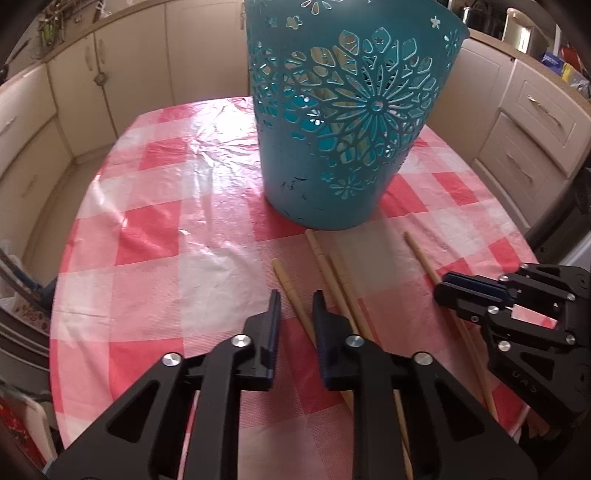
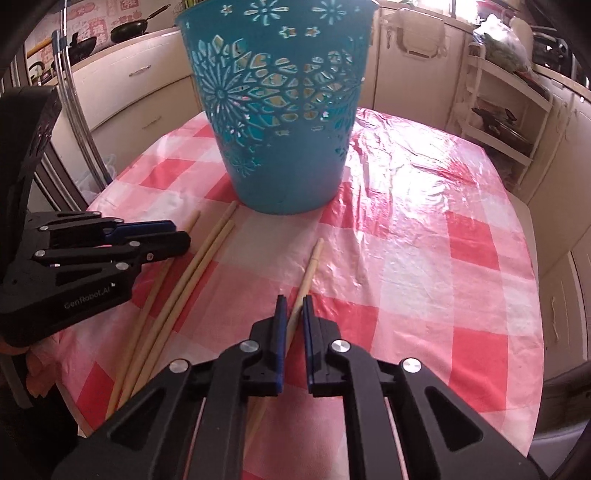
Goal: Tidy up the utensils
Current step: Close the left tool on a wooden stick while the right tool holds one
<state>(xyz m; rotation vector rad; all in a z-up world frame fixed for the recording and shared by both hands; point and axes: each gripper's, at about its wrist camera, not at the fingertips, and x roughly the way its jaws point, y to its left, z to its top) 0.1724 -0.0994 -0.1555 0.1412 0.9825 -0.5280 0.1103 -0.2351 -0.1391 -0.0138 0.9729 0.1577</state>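
Note:
A teal cut-out basket (image 1: 317, 166) (image 2: 280, 177) stands upright on the red-and-white checked tablecloth (image 1: 166, 221). Several pale wooden chopsticks lie in front of it. My left gripper (image 1: 296, 293) (image 2: 181, 236) straddles the leftmost chopstick (image 1: 286, 284) (image 2: 192, 221). Its jaws stand a narrow gap apart, with cloth showing beside the stick, so the pads do not press it. My right gripper (image 2: 293, 297) (image 1: 441, 288) is shut on the rightmost chopstick (image 2: 312, 262) (image 1: 421, 254), which fills the slit between its pads. Two more chopsticks (image 1: 332, 269) (image 2: 210, 243) lie side by side between the grippers.
Cream kitchen cabinets (image 1: 74, 110) ring the table on all sides. An open shelf unit (image 2: 506, 110) stands at the right and pans (image 2: 125, 29) sit on the counter at the back left. The table's near edge runs just under both grippers.

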